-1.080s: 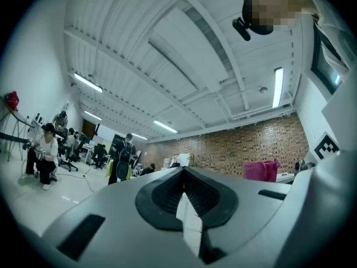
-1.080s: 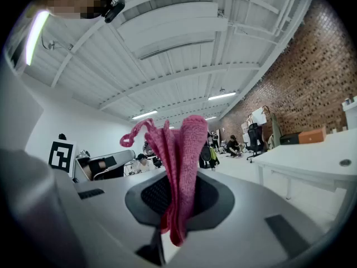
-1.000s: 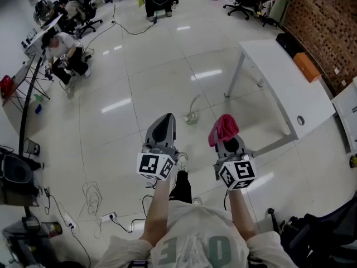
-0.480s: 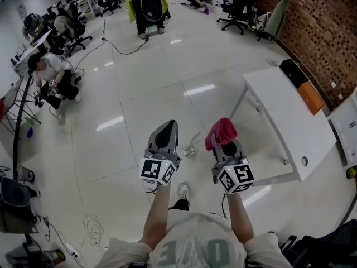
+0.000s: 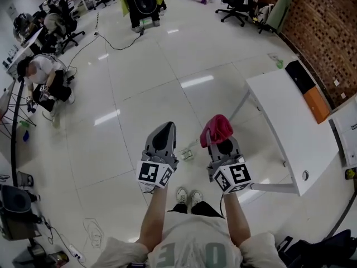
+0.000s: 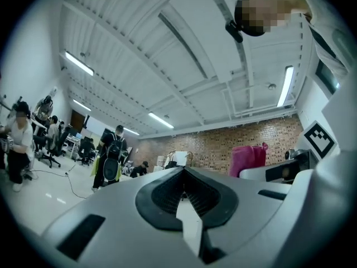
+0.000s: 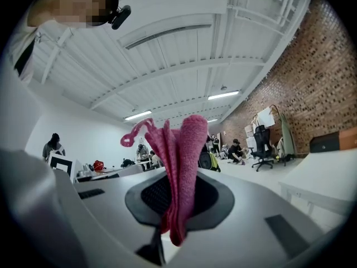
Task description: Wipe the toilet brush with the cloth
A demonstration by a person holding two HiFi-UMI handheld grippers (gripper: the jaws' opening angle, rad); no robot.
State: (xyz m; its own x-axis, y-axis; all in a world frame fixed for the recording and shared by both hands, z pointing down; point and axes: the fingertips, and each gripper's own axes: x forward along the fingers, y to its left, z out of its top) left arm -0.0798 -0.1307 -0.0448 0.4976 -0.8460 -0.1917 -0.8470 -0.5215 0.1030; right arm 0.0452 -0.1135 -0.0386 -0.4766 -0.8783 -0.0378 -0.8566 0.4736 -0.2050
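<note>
Still crossing the floor, now drawn up beside the white table. Keeps the left gripper pressed together on nothing, and the right gripper pinching the pink cloth. Shows no toilet brush anywhere; probably still heading for it, wiping not begun.

Cloth: pink, nubbly knit, matt. Left tongs: smooth matt grey plastic, ribbed black pads. Floor: glossy tiles. Wall: rough brick.

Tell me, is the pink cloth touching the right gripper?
Touching. The right gripper view shows the pink cloth pinched between the shut jaws of the right gripper, with its folds sticking out above.
</note>
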